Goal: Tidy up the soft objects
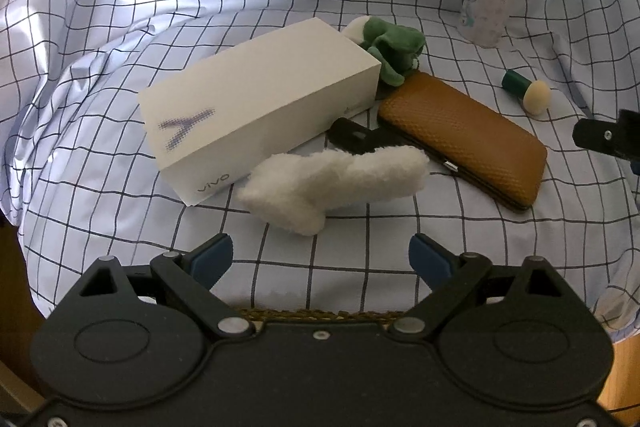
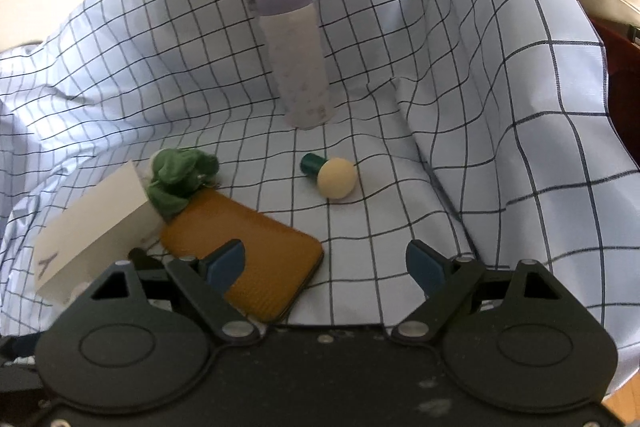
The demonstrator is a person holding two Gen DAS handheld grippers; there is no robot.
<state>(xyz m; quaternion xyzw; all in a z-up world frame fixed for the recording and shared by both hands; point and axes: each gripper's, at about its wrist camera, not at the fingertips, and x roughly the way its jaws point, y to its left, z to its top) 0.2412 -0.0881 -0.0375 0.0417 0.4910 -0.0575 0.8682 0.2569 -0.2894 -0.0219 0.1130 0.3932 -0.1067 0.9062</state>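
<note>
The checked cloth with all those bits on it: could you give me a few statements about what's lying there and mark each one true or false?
1. The bottle with the lilac lid stands upright. True.
2. The white fluffy toy is gripped by the left gripper. False: it lies on the checked cloth ahead of the open jaws, untouched.
3. The green plush sits at the far end of the white box. True.
4. The brown case stands on its edge. False: it lies flat.
5. The right gripper holds the sponge with the green handle. False: its jaws are open and empty; the sponge lies on the cloth beyond them.
</note>
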